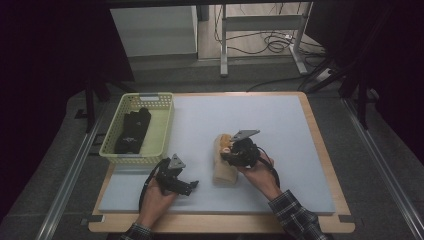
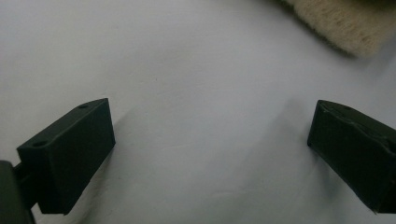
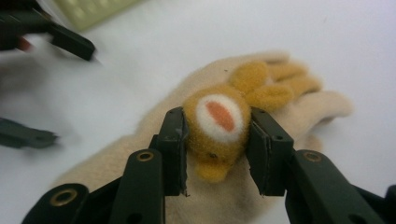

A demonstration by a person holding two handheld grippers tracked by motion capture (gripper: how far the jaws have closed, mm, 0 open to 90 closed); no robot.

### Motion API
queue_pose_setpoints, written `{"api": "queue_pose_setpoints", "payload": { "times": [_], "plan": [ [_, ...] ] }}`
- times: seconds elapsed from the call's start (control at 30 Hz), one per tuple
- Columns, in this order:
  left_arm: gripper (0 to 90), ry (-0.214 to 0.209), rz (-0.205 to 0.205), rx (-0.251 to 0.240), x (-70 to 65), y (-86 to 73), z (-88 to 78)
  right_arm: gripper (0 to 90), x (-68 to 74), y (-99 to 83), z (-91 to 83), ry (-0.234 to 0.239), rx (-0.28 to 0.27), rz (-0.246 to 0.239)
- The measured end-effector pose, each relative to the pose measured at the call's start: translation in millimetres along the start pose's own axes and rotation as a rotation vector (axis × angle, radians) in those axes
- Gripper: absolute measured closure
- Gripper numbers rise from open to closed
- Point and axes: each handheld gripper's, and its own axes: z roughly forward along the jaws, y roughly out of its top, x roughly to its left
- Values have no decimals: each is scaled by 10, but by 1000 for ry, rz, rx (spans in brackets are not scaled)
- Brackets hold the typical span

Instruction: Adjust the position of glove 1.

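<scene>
Right now the right gripper (image 3: 217, 149) has its two black pads pressed against the sides of a small orange plush head with a white-and-orange round patch (image 3: 219, 133), which sits on a cream-coloured plush mitt (image 1: 223, 167). The mitt lies on the grey mat (image 1: 280, 130), to the right of the yellow-green basket (image 1: 161, 131) and well apart from it. The left gripper (image 1: 187, 186) rests low on the mat, between the basket and the mitt, with its jaws spread wide and nothing between them; a fuzzy corner of the mitt (image 2: 345, 21) shows just beyond it. Something black (image 1: 133, 131) already lies in the basket. To me the step in hand looks like the pick-up of the plush toy. The next move would call for a firm hold on that soft head, a lift clear of the mat, and a carry leftward over the basket's rim, since the limp body could drag or slip free.
</scene>
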Motion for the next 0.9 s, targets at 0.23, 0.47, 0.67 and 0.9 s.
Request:
{"api": "queue_pose_setpoints", "payload": {
  "times": [0.23, 0.47, 0.67, 0.9],
  "plan": [
    [8, 0, 1, 0, 0, 0, 0, 484, 6, -72, 95, 13, -11, 13],
    [8, 1, -1, -2, -1, 0, 1, 444, -97, -69, -185, -6, -64, -22],
    [8, 0, 3, 0, 3, 1, 0, 597, -237, -258, -337, 2, -76, -14],
    [8, 0, 0, 1, 1, 0, 0, 814, -235, -514, -360, 58, -54, -31]
  ]
}}
